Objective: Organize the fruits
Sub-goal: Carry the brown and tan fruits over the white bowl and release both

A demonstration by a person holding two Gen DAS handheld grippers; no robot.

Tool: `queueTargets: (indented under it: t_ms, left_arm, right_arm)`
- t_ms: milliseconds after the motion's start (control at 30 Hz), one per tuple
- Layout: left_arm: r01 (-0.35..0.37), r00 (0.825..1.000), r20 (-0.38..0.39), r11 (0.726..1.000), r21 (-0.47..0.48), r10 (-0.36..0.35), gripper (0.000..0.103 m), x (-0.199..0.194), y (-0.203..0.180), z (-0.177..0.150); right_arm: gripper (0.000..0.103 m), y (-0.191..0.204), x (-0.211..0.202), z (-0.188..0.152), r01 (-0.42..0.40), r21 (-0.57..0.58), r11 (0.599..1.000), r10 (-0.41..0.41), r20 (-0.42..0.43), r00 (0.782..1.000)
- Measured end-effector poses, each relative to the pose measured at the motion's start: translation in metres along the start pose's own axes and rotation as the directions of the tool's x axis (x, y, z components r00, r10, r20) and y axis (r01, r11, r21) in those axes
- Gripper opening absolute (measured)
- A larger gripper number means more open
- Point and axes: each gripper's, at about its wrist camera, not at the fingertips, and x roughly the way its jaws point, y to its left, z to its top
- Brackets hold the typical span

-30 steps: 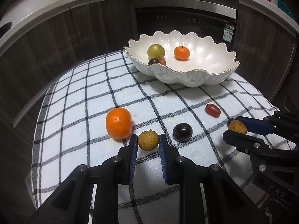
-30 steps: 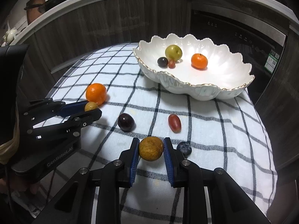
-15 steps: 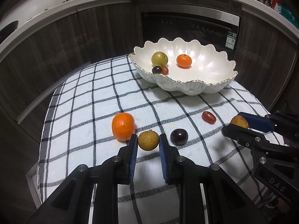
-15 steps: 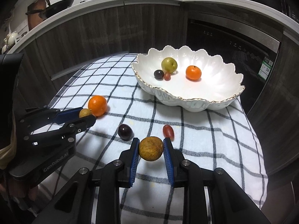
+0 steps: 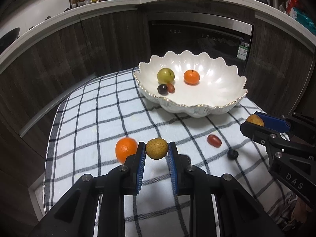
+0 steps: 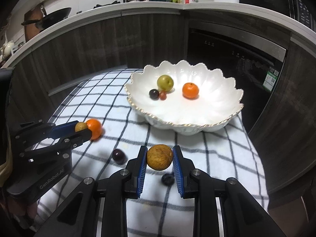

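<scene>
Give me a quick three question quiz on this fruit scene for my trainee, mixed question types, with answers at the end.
1. True or false: the white scalloped ceramic bowl is empty.
2. What does the left hand-held gripper hold?
3. Which loose fruit lies on the checked cloth? A banana, B round orange tangerine, C lemon.

Key: 1 false, it holds four fruits. 2 a round speckled yellow-brown fruit. 3 B.

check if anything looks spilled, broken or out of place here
Nothing spilled or damaged. Only four fruits still lie loose on the checked cloth outside the bowl: an orange, a red one and two dark ones.
</scene>
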Motion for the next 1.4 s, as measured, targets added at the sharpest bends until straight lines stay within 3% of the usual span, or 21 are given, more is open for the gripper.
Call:
queueTargets:
  t_ms: [433,1400]
  left_arm:
    - [0.023,0.999,0.032,1.000,0.013,-0.024,0.024,0.010,-0.016,0.039]
    - [0.051,0.999,0.014,0.998,0.033,-0.052,0.024,0.063,-0.035,0.093]
  right_arm:
    - [0.027,-0.033,0.000,0.027,0.053,0.035,0.998,-0.055,0.040,0.998]
    - [0.027,-0.087,0.033,0.067,0.101,0.103,0.990,-0.107,0.056,0.993]
